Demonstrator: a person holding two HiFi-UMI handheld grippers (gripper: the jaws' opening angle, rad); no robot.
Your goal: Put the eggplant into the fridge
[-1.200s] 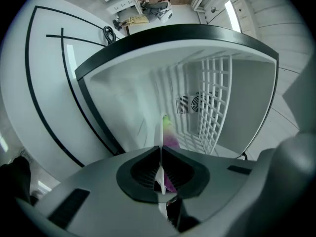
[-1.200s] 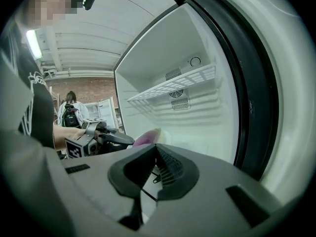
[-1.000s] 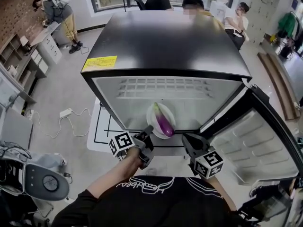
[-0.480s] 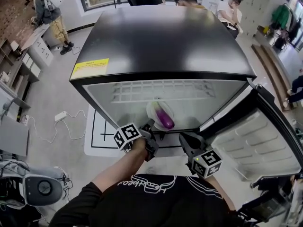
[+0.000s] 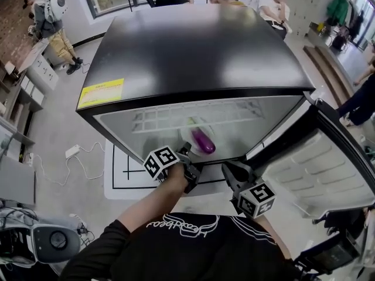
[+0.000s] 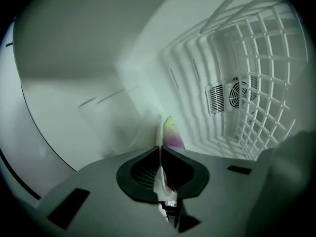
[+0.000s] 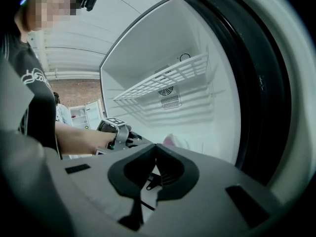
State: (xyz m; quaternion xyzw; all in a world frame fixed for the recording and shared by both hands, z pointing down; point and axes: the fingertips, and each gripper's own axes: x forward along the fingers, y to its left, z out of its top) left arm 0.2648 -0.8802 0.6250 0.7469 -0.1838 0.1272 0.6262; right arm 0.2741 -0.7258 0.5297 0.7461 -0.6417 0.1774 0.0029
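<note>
The left gripper [image 5: 188,157] is clamped on the rim of the white plate [image 5: 193,132] carrying the eggplant [image 5: 204,140], now inside the open fridge [image 5: 193,51] near its front, so only letting go seems left, while the right gripper [image 5: 229,172] is closed and empty.

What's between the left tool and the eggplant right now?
Only the white plate: the left tool is shut on its rim, and the eggplant lies on it just beyond. The left gripper view shows it.
</note>
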